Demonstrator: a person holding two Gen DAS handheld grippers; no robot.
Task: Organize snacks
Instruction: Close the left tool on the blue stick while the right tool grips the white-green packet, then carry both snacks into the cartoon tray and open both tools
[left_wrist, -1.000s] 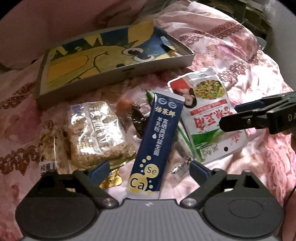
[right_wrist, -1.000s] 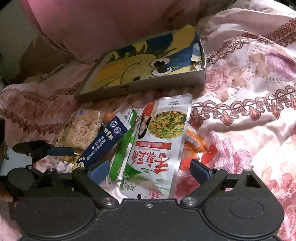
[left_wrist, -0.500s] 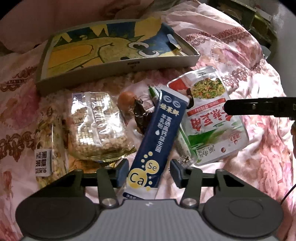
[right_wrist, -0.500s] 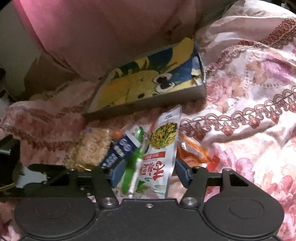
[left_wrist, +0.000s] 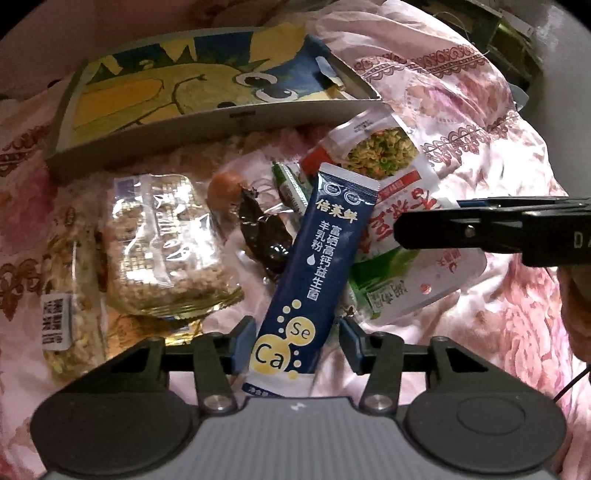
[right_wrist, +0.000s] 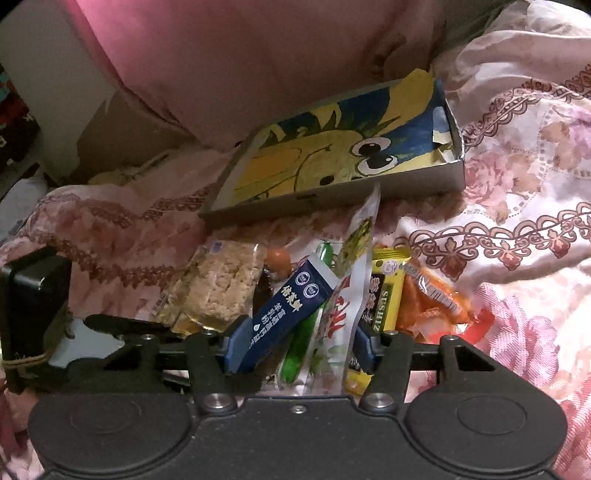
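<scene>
— Where's the left gripper (left_wrist: 297, 343)?

— Half-open astride the near end of the navy milk-powder sachet (left_wrist: 325, 254). Its jaws have just closed in, then eased a touch. The left pad touches the sachet's edge and the right pad stands just clear.

— And the sachet's long axis?

— It runs straight away from the gripper, with the far end resting on the white snack pouch (right_wrist: 343, 306).

— The right gripper (right_wrist: 300, 345)?

— Its jaws have just been closing and now pinch that pouch, which is buckled on edge.

— And farther off?

— The cartoon-printed box (left_wrist: 221, 125) lies beyond the pile with its near wall facing us. There's open bedspread (left_wrist: 480, 129) to the right.
</scene>
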